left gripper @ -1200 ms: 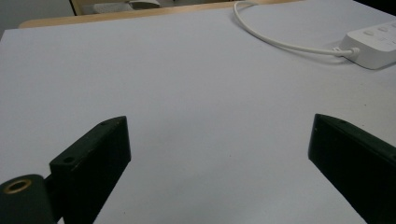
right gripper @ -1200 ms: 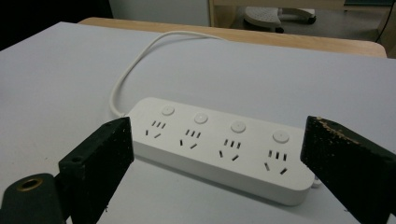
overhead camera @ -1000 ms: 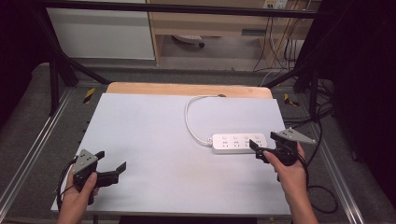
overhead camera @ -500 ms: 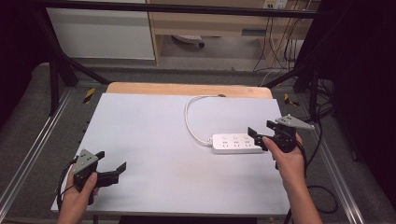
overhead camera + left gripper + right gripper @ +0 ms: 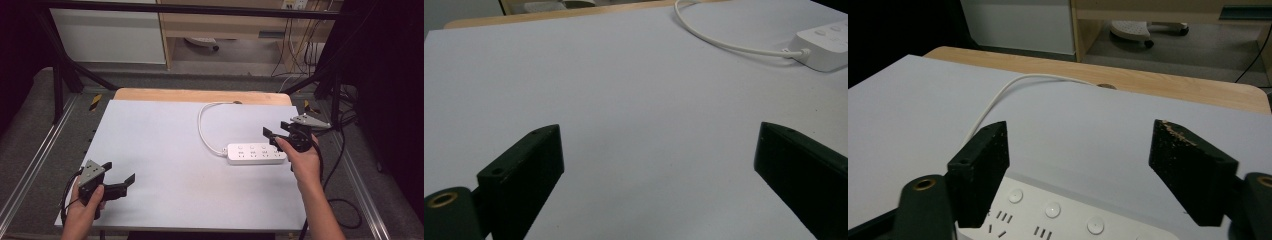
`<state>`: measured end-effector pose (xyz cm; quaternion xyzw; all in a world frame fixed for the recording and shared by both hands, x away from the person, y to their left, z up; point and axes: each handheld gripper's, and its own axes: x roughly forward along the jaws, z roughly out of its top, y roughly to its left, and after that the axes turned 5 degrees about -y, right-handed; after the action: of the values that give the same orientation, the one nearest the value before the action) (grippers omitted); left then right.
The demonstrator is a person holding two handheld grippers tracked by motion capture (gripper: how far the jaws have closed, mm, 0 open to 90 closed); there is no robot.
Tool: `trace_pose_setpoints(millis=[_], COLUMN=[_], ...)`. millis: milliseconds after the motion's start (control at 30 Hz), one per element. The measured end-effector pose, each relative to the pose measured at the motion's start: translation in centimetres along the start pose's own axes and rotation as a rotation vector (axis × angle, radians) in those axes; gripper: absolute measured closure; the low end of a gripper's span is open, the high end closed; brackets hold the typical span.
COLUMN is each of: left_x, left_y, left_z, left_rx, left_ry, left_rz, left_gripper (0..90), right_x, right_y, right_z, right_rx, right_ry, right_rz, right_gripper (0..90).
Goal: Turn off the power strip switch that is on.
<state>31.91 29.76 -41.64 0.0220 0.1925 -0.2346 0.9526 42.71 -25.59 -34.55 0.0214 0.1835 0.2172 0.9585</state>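
White table sheet lay nearest under the left gripper, whose jaws stood wide apart over bare surface near the front left corner. Farther right, the right gripper hovered above the power strip's right end, its jaws apart, just narrowing, nothing between them. The cord curved away to the wooden far edge.

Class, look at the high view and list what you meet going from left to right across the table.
left gripper → white cable → power strip → right gripper
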Motion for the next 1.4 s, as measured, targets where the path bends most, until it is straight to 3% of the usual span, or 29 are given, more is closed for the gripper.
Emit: trace_pose_setpoints(millis=[67, 200, 233, 267, 300, 533, 867, 1167, 1400], left_x=[0.0, 0.0, 0.1, 0.1, 0.1, 0.1, 0.1, 0.3, 0.4], left_y=[0.0, 0.0, 0.0, 0.0, 0.0, -0.1, 0.0, 0.0, -0.1], left_z=[0.0, 0.0, 0.0, 0.0, 0.0, -0.1, 0.0, -0.1, -0.1], left_rx=[0.0, 0.002, 0.001, -0.002, -0.001, 0.003, 0.001, 0.004, 0.001], left_ry=[0.0, -0.002, -0.003, -0.005, -0.003, 0.0, -0.005, 0.002, 0.006], left_rz=[0.0, -0.001, 0.0, 0.002, 0.002, 0.006, 0.009, 0.013, 0.009], left_gripper=[5.6, 5.6, 5.6, 5.6, 5.6, 5.6, 5.6, 5.6, 5.5], right_x=[0.1, 0.5, 0.5, 0.6, 0.7, 1.7, 2.6, 2.6, 4.1], right_y=[0.0, -0.5, -0.5, -0.6, -0.7, -0.9, -0.7, -0.9, -1.2], right_z=[0.0, 0.2, 0.2, 0.2, 0.3, -0.5, -1.1, -1.7, -2.8], right_rx=[0.004, 0.02, 0.02, 0.014, 0.007, -0.024, -0.032, 0.003, 0.024], right_ry=[0.001, -0.024, -0.024, -0.03, -0.04, -0.021, -0.006, -0.024, 0.026], right_rz=[-0.001, 0.013, 0.013, 0.011, 0.013, 0.005, -0.01, -0.009, -0.014], right_gripper=[27.9, 44.8, 44.8, 49.4, 59.9, 84.5, 90.0, 90.0, 90.0])
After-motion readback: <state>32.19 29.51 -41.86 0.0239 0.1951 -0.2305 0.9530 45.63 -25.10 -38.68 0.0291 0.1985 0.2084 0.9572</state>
